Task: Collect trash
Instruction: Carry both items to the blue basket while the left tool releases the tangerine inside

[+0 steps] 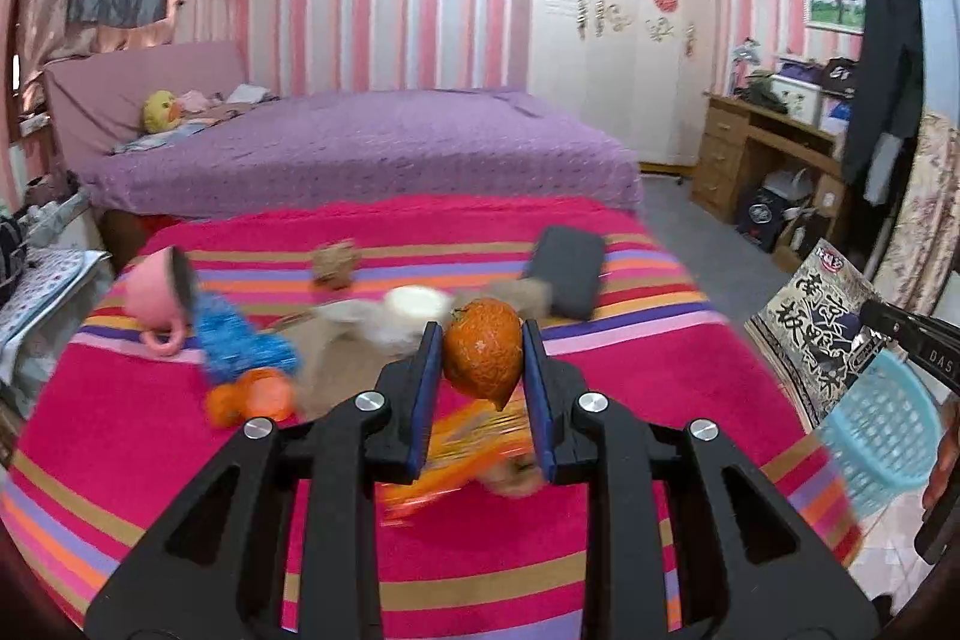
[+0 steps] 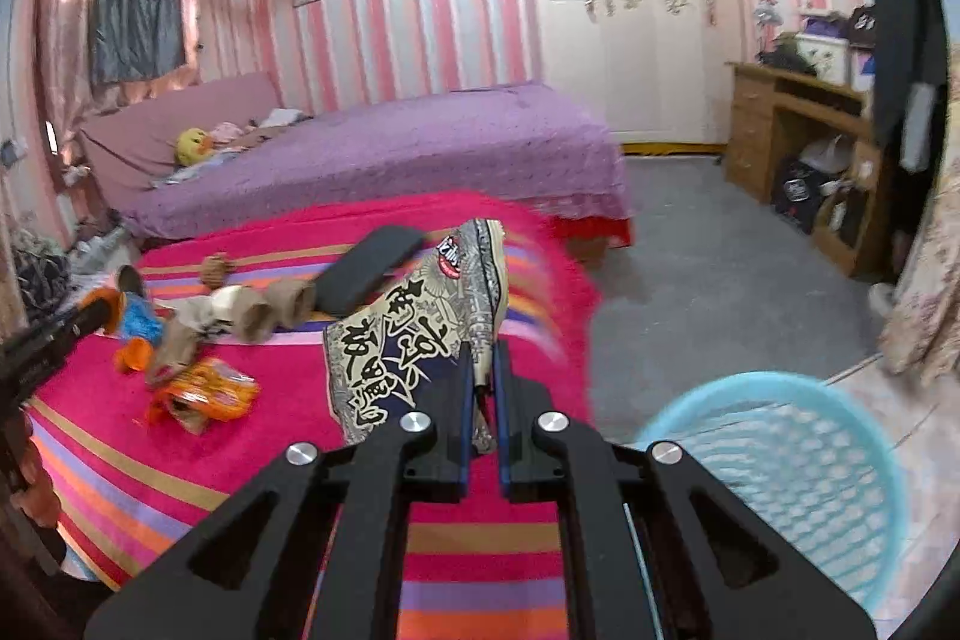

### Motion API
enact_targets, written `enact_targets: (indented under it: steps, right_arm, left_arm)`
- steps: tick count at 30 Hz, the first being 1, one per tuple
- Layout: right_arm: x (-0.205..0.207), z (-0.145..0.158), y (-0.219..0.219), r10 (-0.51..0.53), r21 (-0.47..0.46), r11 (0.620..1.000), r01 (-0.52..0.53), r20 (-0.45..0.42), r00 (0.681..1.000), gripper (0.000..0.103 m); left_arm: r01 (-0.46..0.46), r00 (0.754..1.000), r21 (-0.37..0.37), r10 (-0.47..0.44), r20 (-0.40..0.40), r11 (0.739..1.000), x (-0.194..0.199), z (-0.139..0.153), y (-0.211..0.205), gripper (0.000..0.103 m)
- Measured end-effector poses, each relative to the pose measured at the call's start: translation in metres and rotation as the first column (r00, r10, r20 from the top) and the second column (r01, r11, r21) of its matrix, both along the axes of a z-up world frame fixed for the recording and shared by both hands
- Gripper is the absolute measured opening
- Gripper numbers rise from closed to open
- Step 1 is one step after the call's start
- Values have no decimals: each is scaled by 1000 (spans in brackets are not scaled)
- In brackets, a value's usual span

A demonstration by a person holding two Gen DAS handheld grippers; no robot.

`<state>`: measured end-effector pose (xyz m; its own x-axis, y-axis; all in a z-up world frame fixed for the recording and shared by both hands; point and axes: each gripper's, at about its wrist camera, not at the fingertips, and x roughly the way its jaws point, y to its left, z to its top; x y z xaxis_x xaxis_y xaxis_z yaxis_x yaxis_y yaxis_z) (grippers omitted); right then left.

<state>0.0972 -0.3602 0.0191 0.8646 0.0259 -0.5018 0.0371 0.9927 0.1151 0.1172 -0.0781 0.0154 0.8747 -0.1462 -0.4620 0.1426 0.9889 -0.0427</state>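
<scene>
My left gripper (image 1: 483, 361) is clamped on a piece of orange peel (image 1: 483, 355), lifted above the striped blanket (image 1: 180, 460). My right gripper (image 2: 483, 382) is pinched tight on a printed snack bag (image 2: 414, 334), just left of the blue basket (image 2: 798, 466). An orange wrapper (image 2: 210, 394) lies on the blanket, far left.

Both wrist cams sit close above the striped bed (image 1: 180, 460), angled slightly down, facing the purple bed (image 2: 390, 148) and wardrobe (image 1: 618, 40). Shared: bed clutter, blue basket (image 2: 798, 460).
</scene>
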Motion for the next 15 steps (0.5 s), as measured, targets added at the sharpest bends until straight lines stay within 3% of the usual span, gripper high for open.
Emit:
enact_targets:
  steps: [6,15]
  right_arm:
    - [-37,7,-87,-179,-60,982,178,-5,984,6]
    - [-69,-12,-165,-348,-133,931,339,-46,936,6]
  left_arm:
    - [94,995,-15,-94,12,995,-2,-2,-78,25]
    - [273,961,-29,-274,-28,962,-13,-26,-202,25]
